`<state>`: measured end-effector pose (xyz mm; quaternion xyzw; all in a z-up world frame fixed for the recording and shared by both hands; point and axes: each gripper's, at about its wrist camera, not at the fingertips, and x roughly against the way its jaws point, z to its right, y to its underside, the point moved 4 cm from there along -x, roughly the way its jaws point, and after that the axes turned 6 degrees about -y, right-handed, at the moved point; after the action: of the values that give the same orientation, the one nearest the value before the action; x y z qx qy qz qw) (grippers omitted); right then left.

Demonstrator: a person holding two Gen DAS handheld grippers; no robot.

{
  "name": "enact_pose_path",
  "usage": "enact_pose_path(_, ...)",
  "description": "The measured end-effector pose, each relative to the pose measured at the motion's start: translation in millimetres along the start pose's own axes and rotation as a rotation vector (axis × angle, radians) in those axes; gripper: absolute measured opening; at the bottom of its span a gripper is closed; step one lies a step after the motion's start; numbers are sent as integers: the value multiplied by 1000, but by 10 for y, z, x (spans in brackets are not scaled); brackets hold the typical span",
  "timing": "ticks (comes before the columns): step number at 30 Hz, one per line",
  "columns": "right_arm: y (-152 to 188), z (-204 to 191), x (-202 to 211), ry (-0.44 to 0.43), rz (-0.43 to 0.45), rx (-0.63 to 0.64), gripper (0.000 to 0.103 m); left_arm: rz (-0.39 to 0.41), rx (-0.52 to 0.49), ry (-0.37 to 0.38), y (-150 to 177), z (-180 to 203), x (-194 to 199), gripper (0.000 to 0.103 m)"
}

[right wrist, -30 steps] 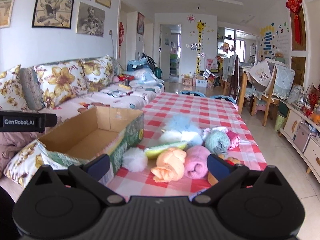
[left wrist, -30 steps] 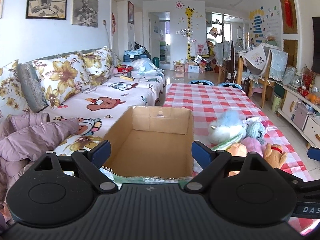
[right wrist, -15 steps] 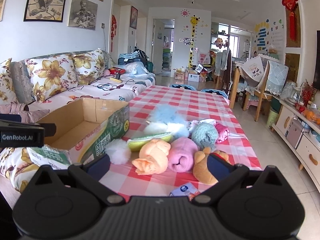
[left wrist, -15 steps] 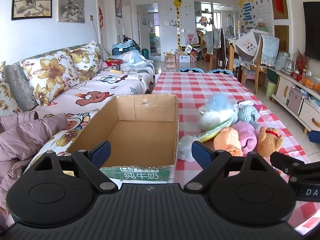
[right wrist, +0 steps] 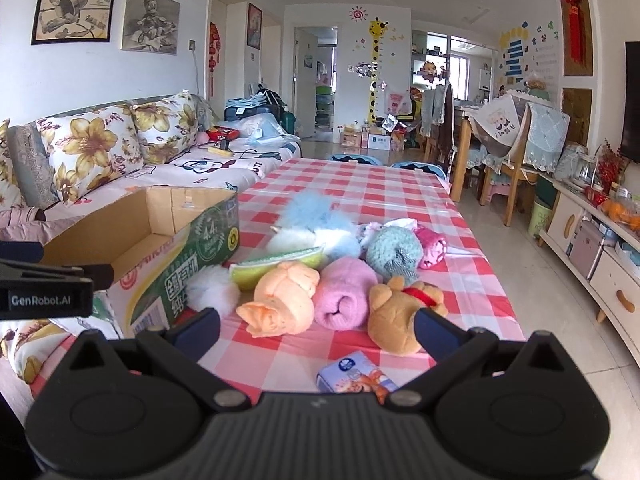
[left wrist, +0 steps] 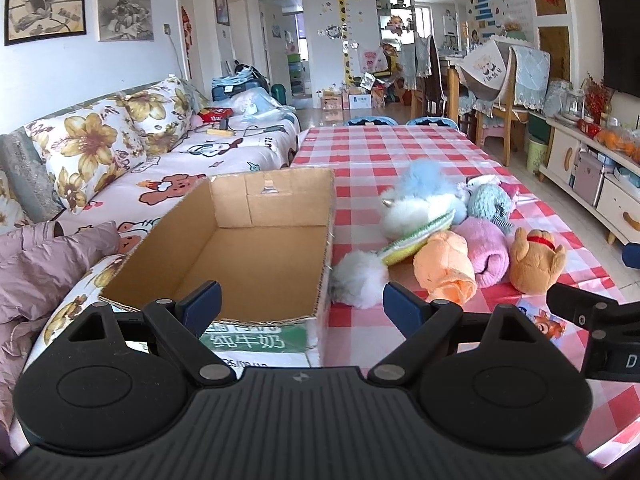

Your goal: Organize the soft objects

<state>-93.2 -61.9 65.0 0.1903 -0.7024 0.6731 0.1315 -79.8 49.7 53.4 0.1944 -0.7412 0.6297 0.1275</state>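
Soft toys lie in one heap on the table with the red-and-white checked cloth, just to the right of an open cardboard box that has nothing inside. In the heap, a brown plush bear with a red collar is nearest to the right gripper, and beside it are a pink rolled cloth and an orange plush. Behind them I see a white fluffy ball touching the box wall, a green-and-yellow flat toy, a blue-and-white fluffy toy and a teal knitted toy. A small printed packet lies on the cloth between the right gripper's fingers, below them, not touched.

Both grippers are held level above the near edge of the table and point forward. The left gripper is in front of the box's near right corner, and the heap is to its right. Its fingers are wide apart and hold nothing. The right gripper is also wide open, with nothing between its fingers; its right fingertip overlaps the bear in the view, but I cannot tell if it touches it.
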Motion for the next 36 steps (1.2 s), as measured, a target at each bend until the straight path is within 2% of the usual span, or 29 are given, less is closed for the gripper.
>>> enact_pose_path(8,7,103,-35,0,-10,-20,102,-17,-17,18,25,66,-47,103)
enact_pose_path(11,0,226,-42,25,-8,-31,102,-14,-31,41,58,132,-65,103)
enact_pose_path(18,-39,836,-67,166,-10,-121,102,2,-121,175,146,469,-49,103)
enact_pose_path(22,-56,1176,-145,193,-19,-227,102,5,-176,283,228,752,-15,103)
enact_pose_path(29,-74,1418,-528,103,-74,-362,102,33,-315,462,313,1349,-53,103)
enact_pose_path(33,-58,1349,-722,38,-114,-328,102,30,-378,522,354,1621,-142,103)
enact_pose_path(36,-36,1300,-914,3,-167,-260,102,15,-370,545,340,1650,-234,103)
